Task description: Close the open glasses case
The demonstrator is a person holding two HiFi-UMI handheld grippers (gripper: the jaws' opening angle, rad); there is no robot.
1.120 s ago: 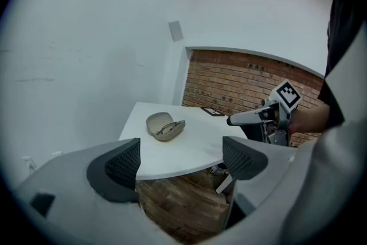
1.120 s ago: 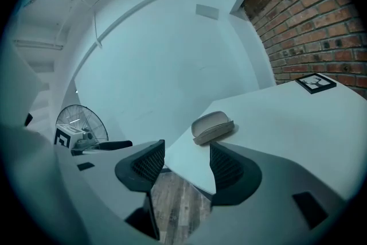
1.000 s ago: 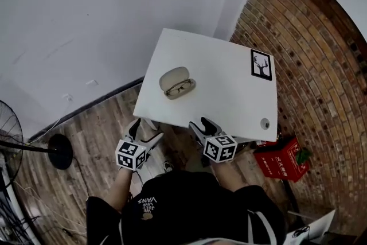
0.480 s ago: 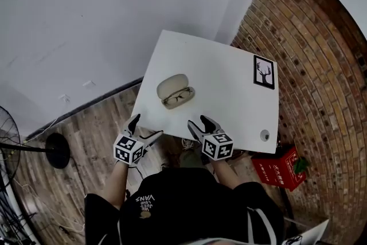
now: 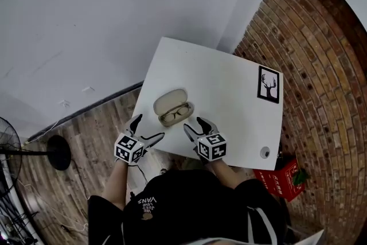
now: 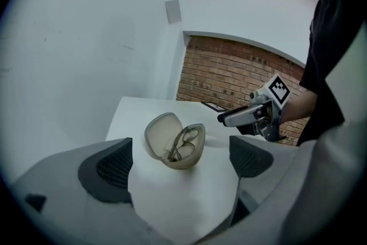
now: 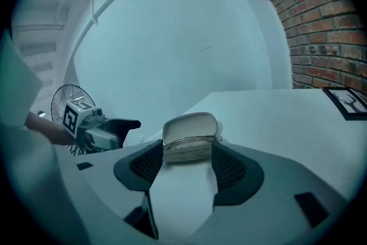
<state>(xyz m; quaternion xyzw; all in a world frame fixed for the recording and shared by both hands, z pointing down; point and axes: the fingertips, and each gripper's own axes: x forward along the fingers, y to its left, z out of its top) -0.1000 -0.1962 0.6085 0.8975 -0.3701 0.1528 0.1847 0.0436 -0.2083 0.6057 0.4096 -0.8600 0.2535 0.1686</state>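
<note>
An open beige glasses case (image 5: 172,107) lies near the front left of the white table (image 5: 229,100), with a pair of glasses in its lower half and its lid (image 6: 159,132) standing up. My left gripper (image 5: 145,129) hovers at the table's front left edge, a little short of the case (image 6: 179,146). Its jaws are opening and hold nothing. My right gripper (image 5: 196,127) is over the table just right of the case (image 7: 190,136). Its jaws are opening too, and the case lies just ahead of its fingertips, untouched. Each gripper shows in the other's view: right gripper (image 6: 243,116), left gripper (image 7: 117,125).
A black-framed deer picture (image 5: 268,84) lies at the table's far right, and a small round object (image 5: 264,152) sits near its front right corner. A brick wall (image 5: 321,83) stands to the right and a white wall behind. On the floor are a red box (image 5: 281,179) and a fan (image 5: 14,155).
Both grippers have moved forward from below the table's front edge towards the case. The right one now reaches over the tabletop. The case has not moved.
</note>
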